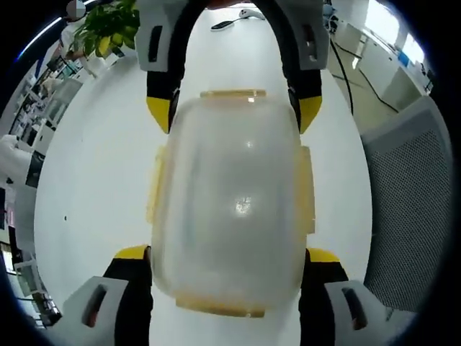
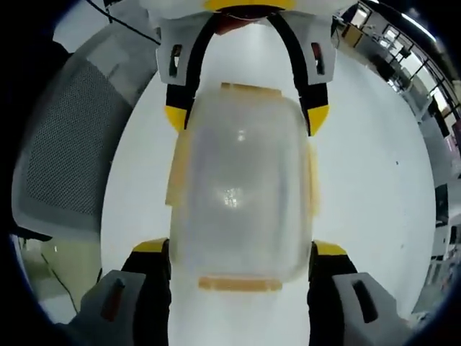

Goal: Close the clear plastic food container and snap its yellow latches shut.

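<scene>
Left gripper (image 1: pixel 227 263) and right gripper (image 2: pixel 241 256) each straddle the clear plastic food container (image 1: pixel 229 205) wide-jawed; uneven pressure could slide it across the white desk (image 1: pixel 94 180), leaving yellow latches (image 1: pixel 306 191) unseated

White table (image 1: pixel 94 180) under clear container (image 1: pixel 227 202) with yellow latches (image 1: pixel 232 94)

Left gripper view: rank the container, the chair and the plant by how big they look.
1. Container, though nearness to the camera inflates it.
2. Chair, cut off by the view's edge.
3. Plant, far off across the table.
</scene>
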Available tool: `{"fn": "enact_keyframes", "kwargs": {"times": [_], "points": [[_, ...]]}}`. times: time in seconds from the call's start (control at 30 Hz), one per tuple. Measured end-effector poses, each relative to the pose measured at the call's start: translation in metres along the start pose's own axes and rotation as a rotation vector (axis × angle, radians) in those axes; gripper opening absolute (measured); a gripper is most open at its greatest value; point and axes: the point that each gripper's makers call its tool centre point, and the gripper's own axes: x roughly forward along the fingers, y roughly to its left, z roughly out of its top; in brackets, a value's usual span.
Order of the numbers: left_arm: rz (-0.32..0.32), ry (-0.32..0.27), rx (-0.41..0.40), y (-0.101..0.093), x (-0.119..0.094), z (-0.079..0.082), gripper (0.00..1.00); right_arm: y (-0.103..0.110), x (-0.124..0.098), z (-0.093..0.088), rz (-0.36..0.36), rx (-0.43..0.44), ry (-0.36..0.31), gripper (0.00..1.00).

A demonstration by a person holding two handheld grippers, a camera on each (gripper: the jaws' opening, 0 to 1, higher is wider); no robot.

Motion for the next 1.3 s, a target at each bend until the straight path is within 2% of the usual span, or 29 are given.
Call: {"fn": "enact_keyframes", "kwargs": {"times": [0.17,0.4,0.53,1.3], "points": [[-0.002,0.009,-0.001,0.0,0.001,-0.001,0.81,-0.001,0.001,-0.001,-0.002,0.0,0.015,0.76],[0.011,0.01,-0.007,0.0,0.001,-0.001,0.81,0.0,0.001,0.0,-0.004,0.004,-0.018,0.75],[0.013,0.006,-0.012,0.0,0.001,-0.003,0.81,0.0,0.002,0.004,-0.002,-0.002,-0.009,0.75],[0.047,-0.037,-0.072,-0.002,-0.01,-0.034,0.82,-0.001,0.013,0.034,0.005,-0.033,0.005,0.75]]}}
